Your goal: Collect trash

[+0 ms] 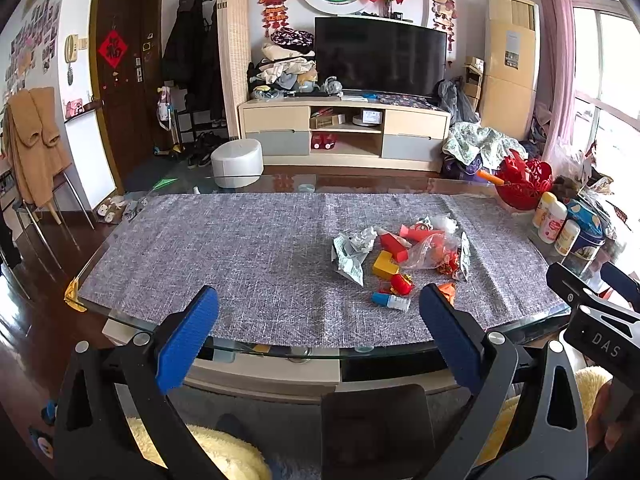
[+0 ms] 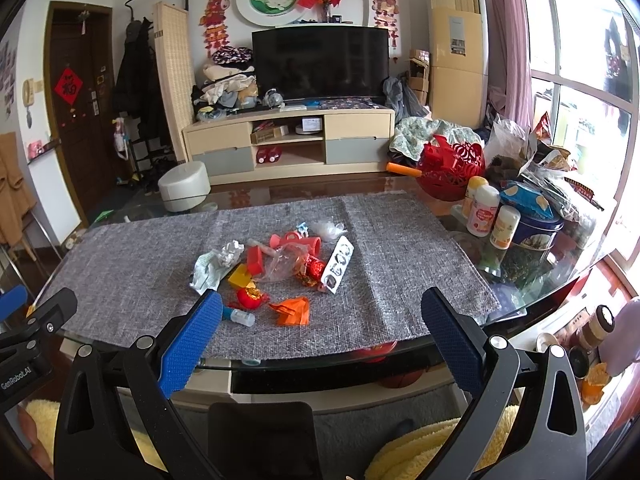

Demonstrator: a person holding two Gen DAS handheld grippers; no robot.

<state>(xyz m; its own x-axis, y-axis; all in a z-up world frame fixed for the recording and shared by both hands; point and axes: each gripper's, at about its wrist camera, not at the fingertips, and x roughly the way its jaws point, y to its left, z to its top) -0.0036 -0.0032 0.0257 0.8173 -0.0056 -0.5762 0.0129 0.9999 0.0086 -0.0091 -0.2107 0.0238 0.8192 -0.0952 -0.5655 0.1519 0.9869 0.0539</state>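
Note:
A heap of trash [image 1: 400, 256] [image 2: 280, 268] lies on the grey cloth [image 1: 240, 248] [image 2: 392, 256] of the glass table. It holds a crumpled paper wrapper [image 1: 351, 254] [image 2: 210, 270], a clear plastic bag [image 2: 286, 266], a yellow block [image 1: 385, 265], red pieces, an orange folded paper [image 2: 294, 311], an empty blister pack [image 2: 339, 266] and a small blue-capped tube [image 1: 392, 301] [image 2: 240, 316]. My left gripper [image 1: 318, 312] hangs open at the table's near edge, left of the heap. My right gripper [image 2: 322, 312] is open too, near edge, heap just ahead-left.
A red cut-out basket [image 1: 524, 182] [image 2: 452, 168], white bottles [image 2: 486, 216] and a blue tin [image 2: 536, 232] crowd the table's right end. Beyond the table stand a white stool [image 1: 237, 162] and a TV cabinet [image 1: 344, 136]. A yellow fluffy garment [image 2: 420, 448] is below the grippers.

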